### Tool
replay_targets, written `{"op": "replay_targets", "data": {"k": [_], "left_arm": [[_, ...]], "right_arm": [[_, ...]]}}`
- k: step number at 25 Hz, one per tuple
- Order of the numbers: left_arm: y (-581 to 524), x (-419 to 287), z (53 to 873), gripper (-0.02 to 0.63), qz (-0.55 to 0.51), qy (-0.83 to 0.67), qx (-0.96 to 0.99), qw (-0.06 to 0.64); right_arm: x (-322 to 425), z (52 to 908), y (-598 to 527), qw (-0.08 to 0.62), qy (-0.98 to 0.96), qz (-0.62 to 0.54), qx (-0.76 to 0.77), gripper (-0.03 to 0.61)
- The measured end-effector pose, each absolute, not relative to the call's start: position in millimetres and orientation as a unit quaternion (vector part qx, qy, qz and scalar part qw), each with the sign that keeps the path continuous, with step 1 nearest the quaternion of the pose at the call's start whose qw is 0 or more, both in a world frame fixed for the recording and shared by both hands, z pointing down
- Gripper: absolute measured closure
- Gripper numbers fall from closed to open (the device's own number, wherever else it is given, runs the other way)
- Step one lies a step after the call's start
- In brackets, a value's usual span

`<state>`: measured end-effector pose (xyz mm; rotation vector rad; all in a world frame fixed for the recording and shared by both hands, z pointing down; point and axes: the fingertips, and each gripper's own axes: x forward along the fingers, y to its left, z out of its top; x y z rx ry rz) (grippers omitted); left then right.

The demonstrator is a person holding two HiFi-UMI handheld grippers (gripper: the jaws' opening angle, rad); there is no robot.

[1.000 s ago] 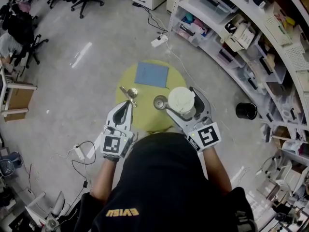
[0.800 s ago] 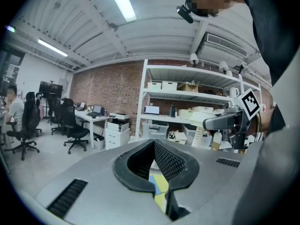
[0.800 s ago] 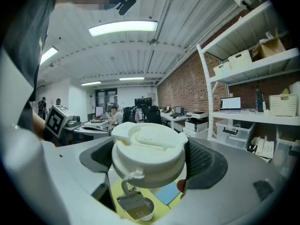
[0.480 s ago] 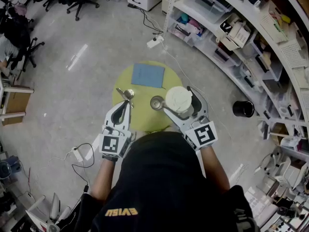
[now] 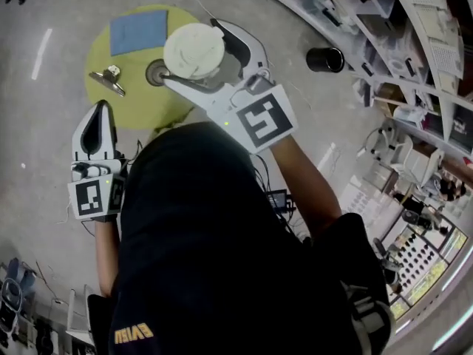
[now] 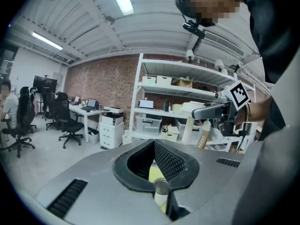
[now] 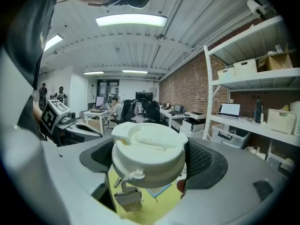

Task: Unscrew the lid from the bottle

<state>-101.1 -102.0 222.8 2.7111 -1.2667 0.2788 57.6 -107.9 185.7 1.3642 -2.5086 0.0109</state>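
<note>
Entry: lid status.

Change over the last second: the right claw [image 5: 191, 52] has come up and toward the head camera with the white lid [image 5: 194, 50] in it. The left claw [image 5: 100, 111] has drawn back, and its tips are now at the near edge of the yellow counter [image 5: 122, 106] rather than over it.

Right claw: grasping the lid across its rim, pads on both sides, jaws wide. Left claw: clenched, nothing between the pads. A silvery round top shows just past its tips in the left gripper view, probably the bottle, but I cannot be sure.

Bottle [image 5: 157, 71]: on the counter, between the metal clip [image 5: 109, 78] and the held lid and below the blue cloth [image 5: 139, 30]. The lid is clear of the mouth and not touching it, so I judge the unscrewing done. What remains is to set the lid down.

Orientation: from above only the bottle's round open mouth shows, so its long axis is upright with the mouth up. The lid is a flat disc held top face up and slightly tipped toward the right gripper camera. Its short axis is near vertical, and a small loop hangs from the near rim.
</note>
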Motion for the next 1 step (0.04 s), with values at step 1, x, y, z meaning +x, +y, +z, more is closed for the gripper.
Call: {"op": "replay_targets", "data": {"k": [1], "left_arm": [[-104.6, -98.8, 233.7, 0.595, 0.098, -0.422, 0.899, 0.062]], "right_arm": [[61.8, 193.0, -114.4, 0.137, -0.871, -0.003, 0.471, 0.126]]}}
